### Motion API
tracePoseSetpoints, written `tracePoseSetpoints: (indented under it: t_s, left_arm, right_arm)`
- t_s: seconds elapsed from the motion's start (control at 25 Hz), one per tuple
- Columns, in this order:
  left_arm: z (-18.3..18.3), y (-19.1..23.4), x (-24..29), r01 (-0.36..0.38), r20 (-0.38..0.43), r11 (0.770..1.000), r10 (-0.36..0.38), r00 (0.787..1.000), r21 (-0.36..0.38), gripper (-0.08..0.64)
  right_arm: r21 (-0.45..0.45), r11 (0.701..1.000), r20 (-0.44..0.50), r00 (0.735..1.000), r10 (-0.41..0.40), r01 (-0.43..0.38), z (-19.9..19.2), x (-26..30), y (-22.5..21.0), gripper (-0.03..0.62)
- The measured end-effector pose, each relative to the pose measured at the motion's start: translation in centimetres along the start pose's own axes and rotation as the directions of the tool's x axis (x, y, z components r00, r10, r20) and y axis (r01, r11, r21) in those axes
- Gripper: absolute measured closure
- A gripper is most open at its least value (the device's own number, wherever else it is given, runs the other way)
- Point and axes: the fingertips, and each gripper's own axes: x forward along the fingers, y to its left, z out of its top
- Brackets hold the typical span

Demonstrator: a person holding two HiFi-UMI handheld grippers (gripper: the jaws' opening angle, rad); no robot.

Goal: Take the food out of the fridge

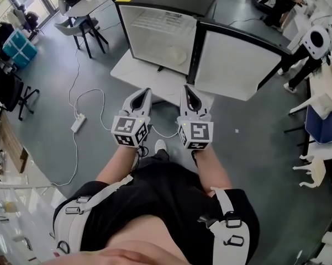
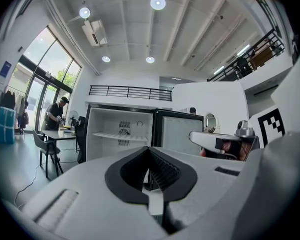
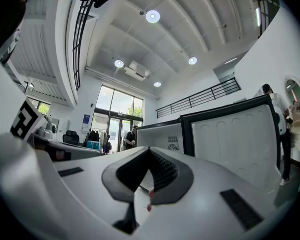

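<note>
A small black fridge stands in front of me on a low white platform, its door swung open to the right. A pale round shape lies on the wire shelf inside; I cannot tell what it is. My left gripper and right gripper are held side by side, level, short of the platform, both shut and empty. The left gripper view shows its tips together before the open fridge. In the right gripper view the tips meet before the door.
A white cable and power strip lie on the grey floor to the left. A table with chairs and a person stand at the back left. White chairs and people are at the right.
</note>
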Motion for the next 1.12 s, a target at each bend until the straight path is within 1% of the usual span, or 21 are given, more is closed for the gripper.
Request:
tracePoseSetpoints:
  t_s: [0.24,0.4,0.68,0.92,1.12]
  left_arm:
    - [0.5,3.4,4.0,0.013,-0.008,1.0,-0.014,1.0,-0.003,0.561]
    - [0.7,5.4,7.2,0.035,-0.018,0.999,-0.035,0.999,0.002,0.561]
    - [0.5,9.5,11.5,0.062,-0.035,0.998,-0.062,0.997,-0.014,0.561]
    - [-1.3,11.8,13.7,0.042,-0.073,0.996,-0.048,0.996,-0.073,0.561]
    - [-3.0,13.1,14.4,0.015,-0.103,0.985,-0.033,0.994,-0.17,0.561]
  right_arm:
    - [-0.01,1.0,0.007,1.0,0.0,0.0,0.0,4.7,0.1,0.584]
    - [-0.007,1.0,-0.002,1.0,0.005,-0.005,-0.6,8.5,-0.1,0.584]
    - [0.017,0.999,-0.02,0.999,-0.033,0.034,-1.7,13.7,-0.7,0.584]
    - [0.01,1.0,-0.054,0.998,-0.019,0.02,-2.9,16.1,-0.9,0.584]
    - [0.01,1.0,-0.082,0.997,-0.002,0.003,-4.0,17.1,-1.3,0.584]
